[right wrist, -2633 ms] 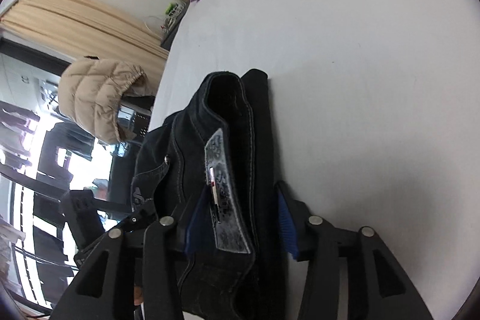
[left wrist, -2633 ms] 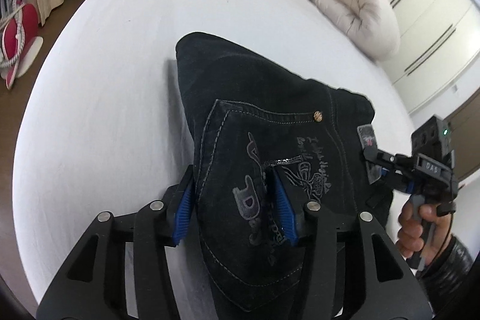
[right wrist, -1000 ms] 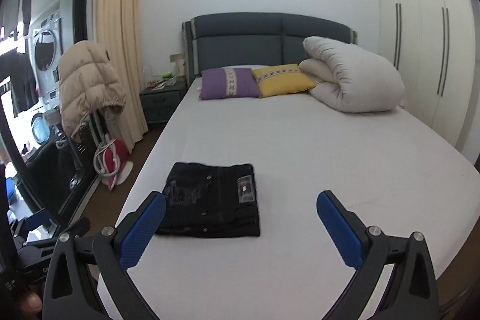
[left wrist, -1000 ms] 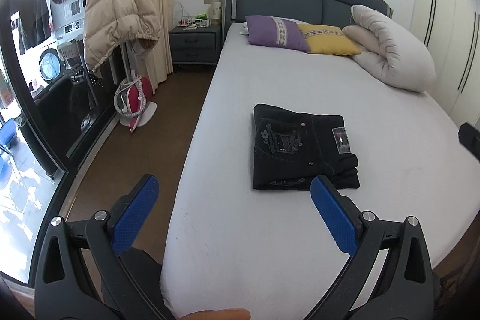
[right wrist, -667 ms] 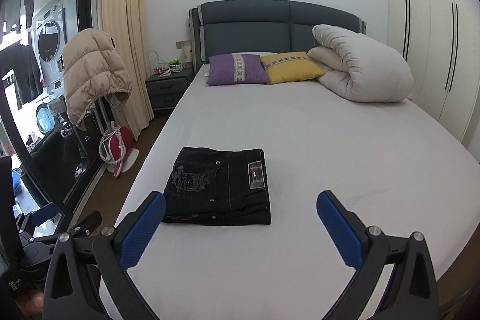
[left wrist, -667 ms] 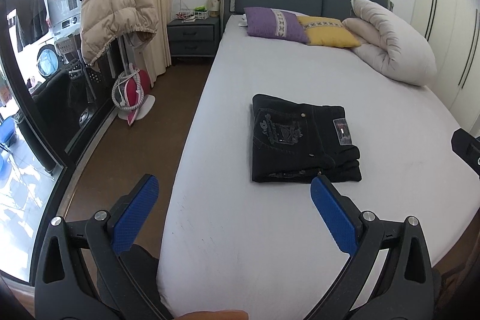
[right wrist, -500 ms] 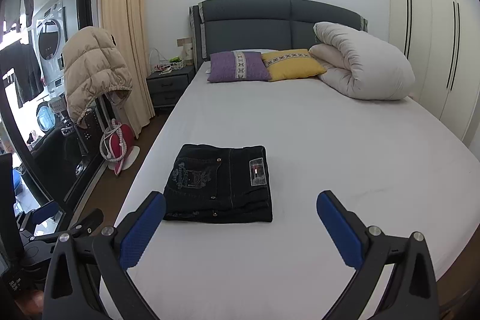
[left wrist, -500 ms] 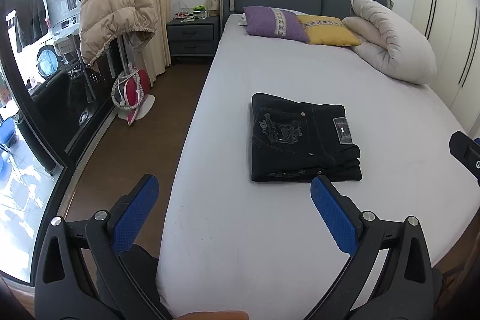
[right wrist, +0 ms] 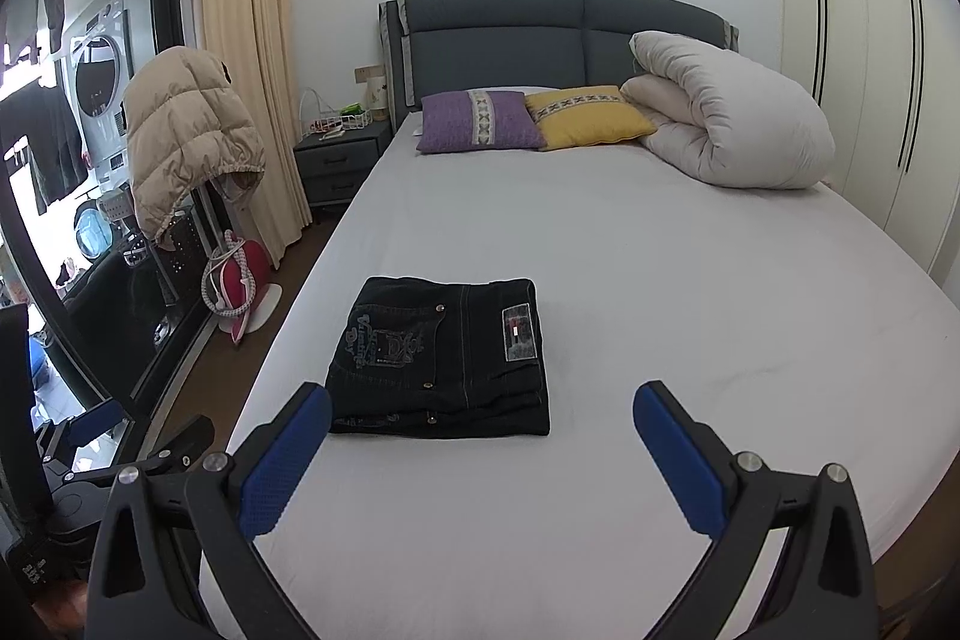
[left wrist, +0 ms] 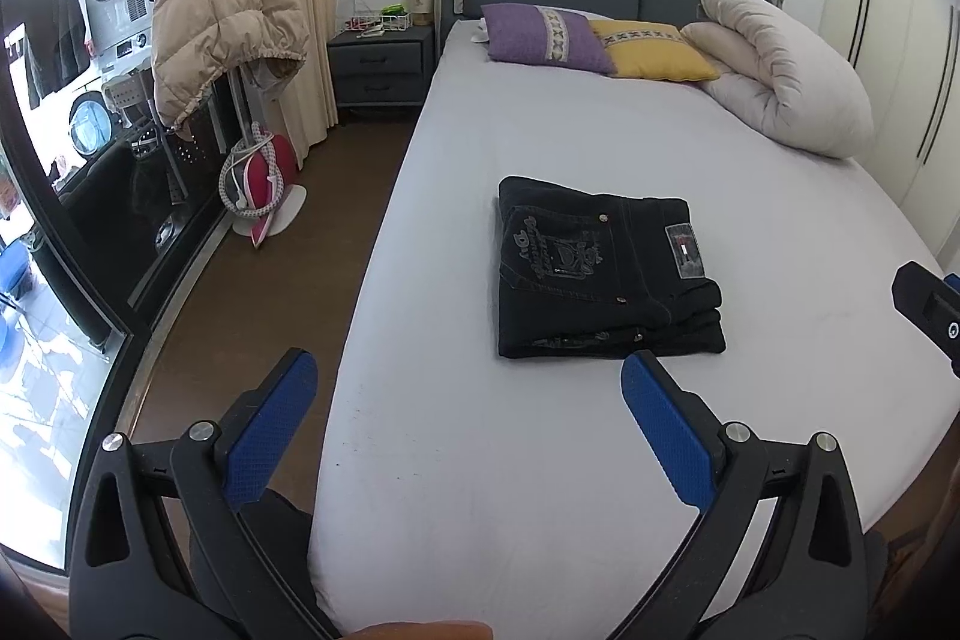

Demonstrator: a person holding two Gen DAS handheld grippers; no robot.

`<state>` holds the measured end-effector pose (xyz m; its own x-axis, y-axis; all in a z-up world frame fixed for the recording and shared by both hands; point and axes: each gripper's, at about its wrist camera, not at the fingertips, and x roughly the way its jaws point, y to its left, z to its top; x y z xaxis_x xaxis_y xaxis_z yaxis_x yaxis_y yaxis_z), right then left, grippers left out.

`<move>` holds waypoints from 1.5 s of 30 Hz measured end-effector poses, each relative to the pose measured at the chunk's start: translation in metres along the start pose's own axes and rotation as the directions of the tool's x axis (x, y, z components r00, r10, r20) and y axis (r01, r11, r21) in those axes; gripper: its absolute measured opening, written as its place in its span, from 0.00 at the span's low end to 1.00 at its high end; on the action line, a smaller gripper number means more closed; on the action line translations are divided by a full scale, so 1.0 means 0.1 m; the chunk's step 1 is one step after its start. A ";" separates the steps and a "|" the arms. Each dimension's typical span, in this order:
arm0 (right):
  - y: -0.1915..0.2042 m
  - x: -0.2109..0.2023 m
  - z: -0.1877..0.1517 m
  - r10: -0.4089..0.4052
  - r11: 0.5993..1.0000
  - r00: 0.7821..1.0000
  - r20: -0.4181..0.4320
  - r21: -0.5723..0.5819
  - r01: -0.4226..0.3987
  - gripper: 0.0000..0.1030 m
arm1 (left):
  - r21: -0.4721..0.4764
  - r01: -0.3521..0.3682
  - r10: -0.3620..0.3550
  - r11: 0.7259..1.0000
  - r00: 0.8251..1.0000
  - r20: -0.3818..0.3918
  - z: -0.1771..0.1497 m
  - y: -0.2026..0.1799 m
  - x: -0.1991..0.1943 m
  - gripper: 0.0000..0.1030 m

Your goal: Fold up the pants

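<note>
the pants (right wrist: 444,358) lie on the bed (right wrist: 660,280) as a compact dark rectangle, several layers stacked, with a back pocket and the waistband label facing up. they sit toward the left side of the mattress, roughly midway between the pillows and the foot end, and nothing is touching them. the edges look fairly even; at the near right corner in the left wrist view the lower layers stick out a little past the top one (left wrist: 606,280), but we judge that a small flaw and not an unfinished fold.

our left gripper (left wrist: 468,388) is held back from the bed near the foot end, its blue pads spread wide and nothing between them. our right gripper (right wrist: 480,418) is the same: pads far apart, holding nothing, well short of the pants.

from this we judge the folding is done. no leg trails loose, no flap stands up, and both grippers are clear of the cloth. what could remain, at most, is squaring that near corner or moving the bundle elsewhere, though the task does not ask for that.

further out, a purple pillow (right wrist: 477,119), a yellow pillow (right wrist: 588,115) and a rolled duvet (right wrist: 732,118) lie at the head of the bed, well apart from the pants.
</note>
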<state>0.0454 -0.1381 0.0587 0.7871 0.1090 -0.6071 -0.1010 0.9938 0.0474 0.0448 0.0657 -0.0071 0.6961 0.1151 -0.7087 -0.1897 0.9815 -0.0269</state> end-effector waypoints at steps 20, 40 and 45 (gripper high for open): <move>0.02 0.03 -0.05 0.005 1.000 1.000 -0.011 0.003 -0.005 1.00 | 0.005 0.003 -0.003 1.000 1.000 -0.004 -0.01 -0.02 0.03 1.00; 0.04 0.03 -0.08 0.007 1.000 1.000 -0.021 0.000 -0.007 1.00 | 0.012 0.005 -0.004 1.000 1.000 -0.012 -0.04 -0.04 0.06 1.00; 0.04 0.03 -0.08 0.006 1.000 1.000 -0.021 0.001 -0.006 1.00 | 0.016 0.013 -0.012 1.000 1.000 -0.016 -0.04 -0.05 0.09 1.00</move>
<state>0.0428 -0.1339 0.0510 0.7733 0.1147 -0.6236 -0.1055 0.9931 0.0517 0.0490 0.0614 -0.0164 0.6875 0.1005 -0.7192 -0.1697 0.9852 -0.0246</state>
